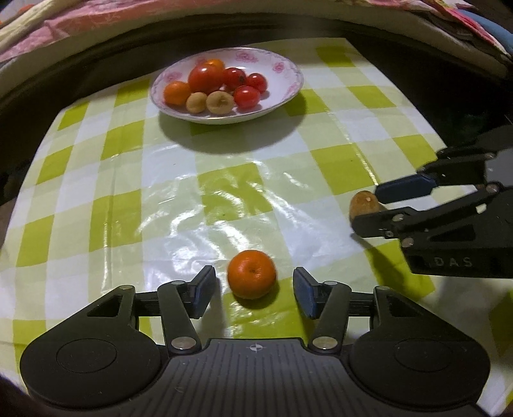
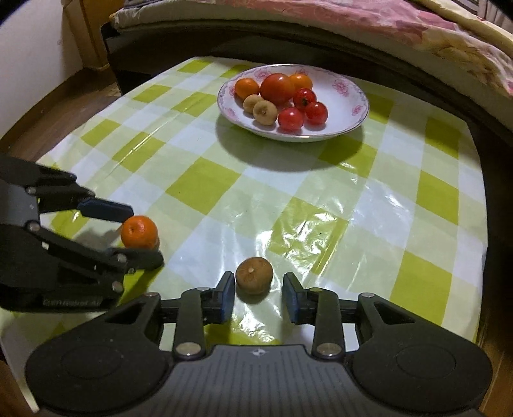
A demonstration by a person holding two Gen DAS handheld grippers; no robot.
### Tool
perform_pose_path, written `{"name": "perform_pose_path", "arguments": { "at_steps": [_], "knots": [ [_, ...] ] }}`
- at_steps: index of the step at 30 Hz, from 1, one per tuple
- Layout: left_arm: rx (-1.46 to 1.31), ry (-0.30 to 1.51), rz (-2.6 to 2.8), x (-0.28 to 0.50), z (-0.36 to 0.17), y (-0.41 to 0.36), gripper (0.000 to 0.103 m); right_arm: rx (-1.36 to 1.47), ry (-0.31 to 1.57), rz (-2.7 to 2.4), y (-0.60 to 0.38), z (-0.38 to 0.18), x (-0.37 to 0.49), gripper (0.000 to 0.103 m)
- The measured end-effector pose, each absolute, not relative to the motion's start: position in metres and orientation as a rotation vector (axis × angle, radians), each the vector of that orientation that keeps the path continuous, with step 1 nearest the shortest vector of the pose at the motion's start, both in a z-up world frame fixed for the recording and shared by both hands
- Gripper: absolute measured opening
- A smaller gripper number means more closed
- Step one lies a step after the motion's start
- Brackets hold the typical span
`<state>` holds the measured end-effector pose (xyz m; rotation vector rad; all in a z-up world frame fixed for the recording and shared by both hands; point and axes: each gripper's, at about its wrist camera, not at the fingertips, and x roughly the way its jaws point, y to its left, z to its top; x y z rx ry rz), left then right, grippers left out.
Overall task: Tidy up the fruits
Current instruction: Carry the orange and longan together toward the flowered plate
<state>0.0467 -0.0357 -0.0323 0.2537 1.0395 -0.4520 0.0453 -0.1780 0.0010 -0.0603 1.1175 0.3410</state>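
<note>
A small orange (image 1: pixel 251 274) lies on the green-and-white checked cloth between the pads of my left gripper (image 1: pixel 254 276), which is open with a gap on each side. In the right wrist view the same orange (image 2: pixel 139 231) sits between the left gripper's (image 2: pixel 142 235) fingers. A brown round fruit (image 2: pixel 254 276) rests on the cloth between the pads of my right gripper (image 2: pixel 258 280). That gripper is open, with a clear gap on the right and the left pad close to the fruit. The left wrist view shows this fruit (image 1: pixel 362 203) at the right gripper's (image 1: pixel 368 208) tips.
A white plate with pink flowers (image 1: pixel 285 69) (image 2: pixel 352 96) stands at the far side of the table, holding tomatoes, small oranges and two pale round fruits. A bed with a pink blanket (image 2: pixel 416 29) runs behind the table. The wooden floor (image 2: pixel 64 106) shows past the table's left edge.
</note>
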Motion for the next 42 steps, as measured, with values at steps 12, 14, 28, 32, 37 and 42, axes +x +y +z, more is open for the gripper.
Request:
{"name": "perform_pose_path", "arguments": {
  "at_steps": [12, 14, 28, 32, 37, 42],
  "knots": [
    [0.25, 1.044, -0.458, 0.05, -0.036, -0.042, 0.059, -0.063, 1.121, 0.359, -0.178, -0.004, 0.052, 0.04],
    [0.246, 1.051, -0.457, 0.05, -0.036, -0.042, 0.05, -0.073, 1.126, 0.356, -0.177, -0.005, 0.054, 0.04],
    [0.242, 1.06, -0.45, 0.053, -0.035, -0.042, 0.044, -0.111, 1.132, 0.324, -0.175, -0.005, 0.057, 0.03],
    [0.246, 1.057, -0.45, 0.053, -0.035, -0.043, 0.044, -0.123, 1.133, 0.325, -0.174, -0.005, 0.056, 0.031],
    [0.251, 1.051, -0.449, 0.053, -0.036, -0.043, 0.045, -0.132, 1.133, 0.329, -0.173, -0.005, 0.057, 0.031],
    [0.253, 1.052, -0.45, 0.052, -0.036, -0.043, 0.043, -0.131, 1.137, 0.332, -0.173, -0.005, 0.056, 0.031]
  ]
}}
